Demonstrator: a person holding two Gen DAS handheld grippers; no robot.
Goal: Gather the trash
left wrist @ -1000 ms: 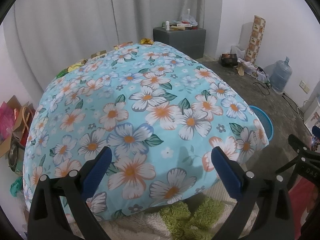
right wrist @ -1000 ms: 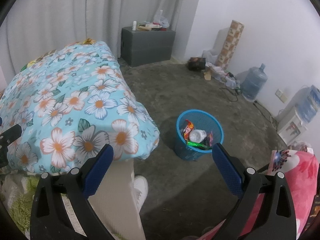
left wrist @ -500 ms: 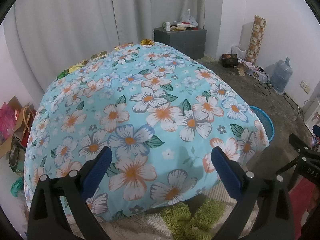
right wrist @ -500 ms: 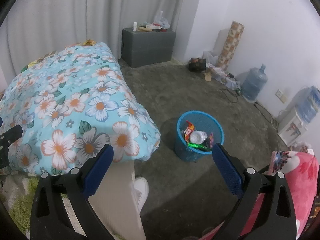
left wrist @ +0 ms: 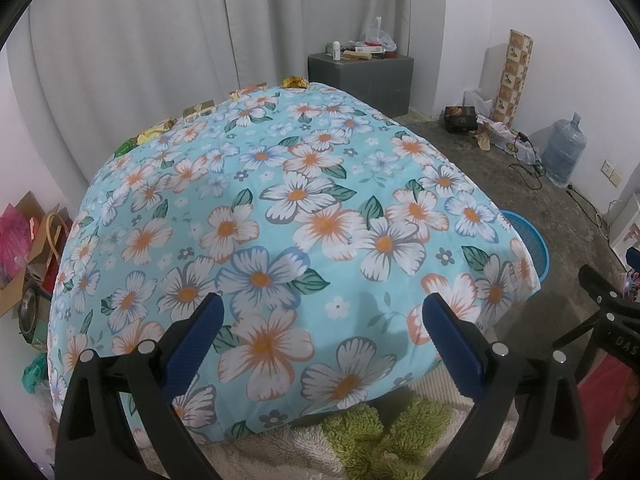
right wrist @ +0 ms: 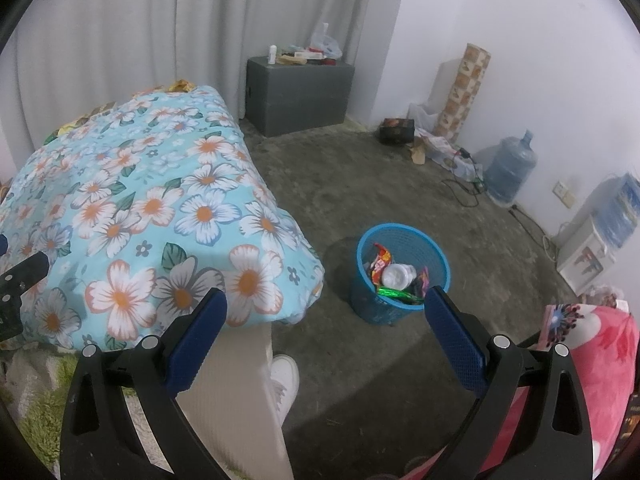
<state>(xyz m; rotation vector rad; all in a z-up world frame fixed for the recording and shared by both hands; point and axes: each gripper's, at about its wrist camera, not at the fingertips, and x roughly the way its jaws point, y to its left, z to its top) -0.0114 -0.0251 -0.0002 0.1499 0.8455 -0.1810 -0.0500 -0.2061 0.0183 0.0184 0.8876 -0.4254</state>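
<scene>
A blue mesh waste basket (right wrist: 400, 270) stands on the concrete floor right of the bed and holds several wrappers and a white lid; its rim (left wrist: 534, 242) peeks past the bed corner. Several snack wrappers (left wrist: 294, 81) lie along the far edge of the floral bedspread (left wrist: 280, 220), among them a yellow one (left wrist: 154, 132). My left gripper (left wrist: 320, 336) hovers open over the near end of the bed with nothing between its fingers. My right gripper (right wrist: 326, 332) is open and empty above the floor, just this side of the basket.
A grey box (right wrist: 300, 94) with small items on top stands by the curtain. A water jug (right wrist: 510, 174), cables and a patterned roll (right wrist: 466, 90) line the right wall. A white shoe (right wrist: 284, 380) is below me. Bags and cardboard (left wrist: 28, 240) sit left of the bed.
Both grippers stay open and empty. The views have drifted only slightly; the right wrist view has shifted a little toward the basket.
</scene>
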